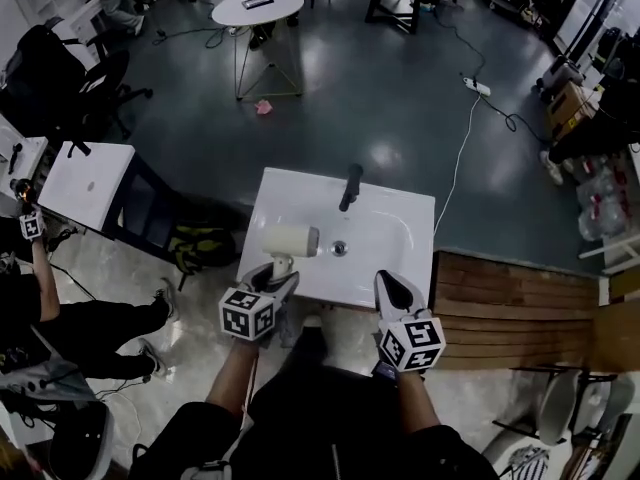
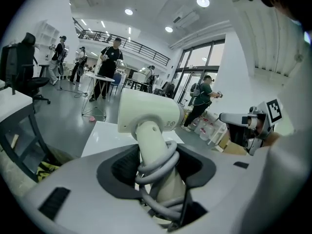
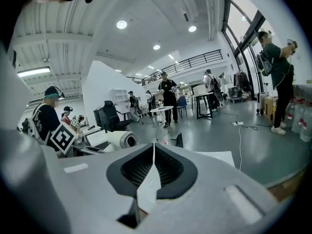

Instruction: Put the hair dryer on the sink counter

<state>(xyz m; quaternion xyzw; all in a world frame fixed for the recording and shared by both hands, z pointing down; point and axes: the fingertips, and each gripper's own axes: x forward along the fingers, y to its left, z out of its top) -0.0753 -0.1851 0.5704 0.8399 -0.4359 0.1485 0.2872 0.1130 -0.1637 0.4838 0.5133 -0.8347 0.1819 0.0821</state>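
The white hair dryer hangs over the left part of the white sink counter. My left gripper is shut on its handle. In the left gripper view the grey cord is wound round the handle of the hair dryer, between the jaws of the left gripper. I cannot tell whether the dryer touches the counter. My right gripper is at the counter's front edge, shut and empty; its jaws meet. A black faucet stands at the back of the basin.
Wooden planks lie to the right of the sink. A white desk and a backpack are to its left, where a seated person holds another gripper. A round table stands far behind.
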